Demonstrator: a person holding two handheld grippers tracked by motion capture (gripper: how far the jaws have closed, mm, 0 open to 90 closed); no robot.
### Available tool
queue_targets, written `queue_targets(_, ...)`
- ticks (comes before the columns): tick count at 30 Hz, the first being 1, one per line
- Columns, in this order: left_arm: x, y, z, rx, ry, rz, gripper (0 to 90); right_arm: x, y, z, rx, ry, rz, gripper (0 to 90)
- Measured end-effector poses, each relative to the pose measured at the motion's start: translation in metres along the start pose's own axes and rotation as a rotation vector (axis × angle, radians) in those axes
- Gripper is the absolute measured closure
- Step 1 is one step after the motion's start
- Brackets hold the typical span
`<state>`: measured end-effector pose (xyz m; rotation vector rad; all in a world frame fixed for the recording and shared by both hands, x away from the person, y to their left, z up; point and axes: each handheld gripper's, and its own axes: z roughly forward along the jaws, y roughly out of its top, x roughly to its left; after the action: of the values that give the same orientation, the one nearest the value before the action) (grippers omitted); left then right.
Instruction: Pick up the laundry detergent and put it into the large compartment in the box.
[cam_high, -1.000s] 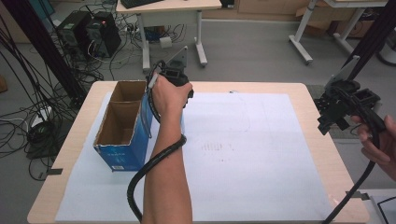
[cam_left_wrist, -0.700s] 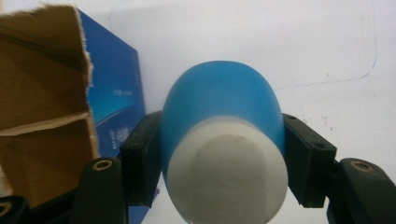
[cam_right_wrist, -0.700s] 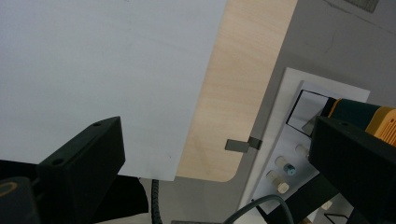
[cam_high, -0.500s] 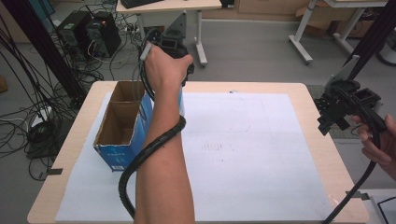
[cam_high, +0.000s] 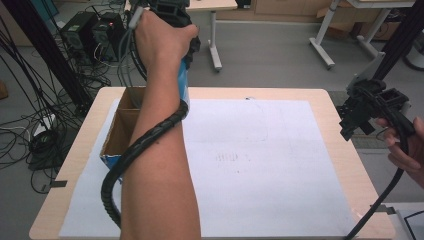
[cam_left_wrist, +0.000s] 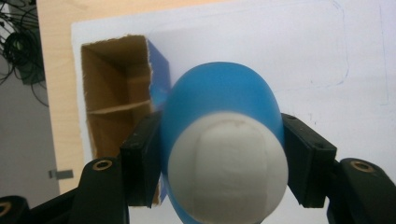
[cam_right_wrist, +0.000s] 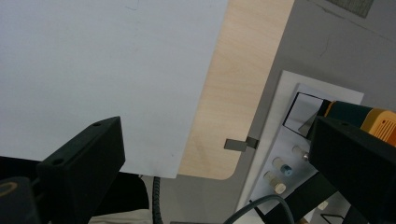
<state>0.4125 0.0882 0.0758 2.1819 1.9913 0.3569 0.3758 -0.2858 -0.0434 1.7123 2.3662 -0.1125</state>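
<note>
Blue plastic with a white cap end, a rounded bottle (cam_left_wrist: 224, 154), sits clamped between the jaws of the left gripper (cam_left_wrist: 226, 161), held high above the table's left side. By the look of it the step in hand is lifting the bottle out of the cardboard box (cam_left_wrist: 119, 107), which stands open-topped with a divider near the left edge on the white sheet (cam_high: 260, 165). Next comes carrying it over the sheet and lowering it steadily. Off the right edge, the right gripper (cam_high: 357, 117) waits with jaws spread wide, holding nothing
</note>
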Motion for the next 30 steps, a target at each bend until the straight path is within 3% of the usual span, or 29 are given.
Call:
queue_targets(6, 0.011, -0.007, -0.021, -0.018, 0.007, -0.02, 38.2, 0.003, -0.001, -0.005, -0.008, -0.002, -0.01, 3.4)
queue_targets(10, 0.026, -0.017, -0.03, -0.042, 0.001, -0.051, 38.2, 0.005, -0.003, -0.008, -0.013, -0.004, -0.012, 3.4)
queue_targets(22, 0.064, -0.033, -0.034, -0.049, 0.044, -0.104, 38.1, 0.007, -0.002, -0.013, -0.015, -0.008, -0.005, 3.4)
queue_targets(30, 0.084, -0.045, -0.028, -0.054, 0.06, -0.113, 38.1, 0.017, -0.003, -0.017, -0.024, -0.02, -0.016, 3.4)
